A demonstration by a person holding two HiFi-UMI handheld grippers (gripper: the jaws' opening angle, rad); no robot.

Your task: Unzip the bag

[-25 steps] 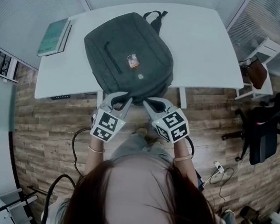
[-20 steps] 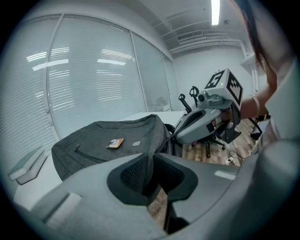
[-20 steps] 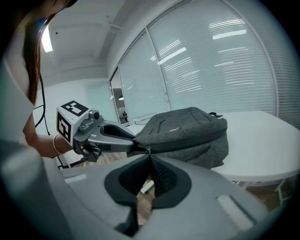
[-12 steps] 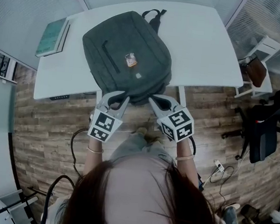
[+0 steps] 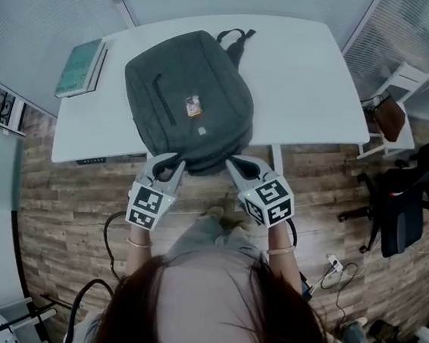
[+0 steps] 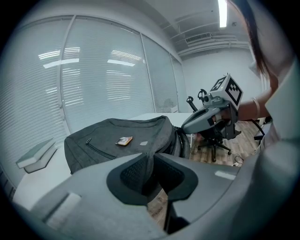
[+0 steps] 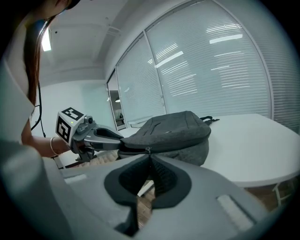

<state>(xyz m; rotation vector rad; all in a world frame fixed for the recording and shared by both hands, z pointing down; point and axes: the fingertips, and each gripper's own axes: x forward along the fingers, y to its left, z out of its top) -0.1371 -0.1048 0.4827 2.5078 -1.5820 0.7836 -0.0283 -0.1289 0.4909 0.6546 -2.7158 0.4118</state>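
Note:
A dark grey backpack (image 5: 188,99) lies flat on the white table (image 5: 316,79), its bottom end hanging over the near edge. A small orange tag (image 5: 194,106) sits on its front. My left gripper (image 5: 166,171) pinches the bag's fabric at the near left corner; that fabric runs down between its jaws (image 6: 149,161). Just to the right, my right gripper (image 5: 234,164) is shut on the zipper pull (image 7: 148,151) at the bag's near edge. In the right gripper view the left gripper (image 7: 118,142) holds the seam a short way beyond the pull.
A green book (image 5: 80,60) lies at the table's far left corner. A white stool with a brown bag (image 5: 395,110) and a black office chair (image 5: 405,202) stand to the right. Cables trail over the wooden floor (image 5: 83,191) below.
My left gripper has moved left along the bag's near edge, away from the right gripper. The bag has turned slightly. The right gripper has barely moved.

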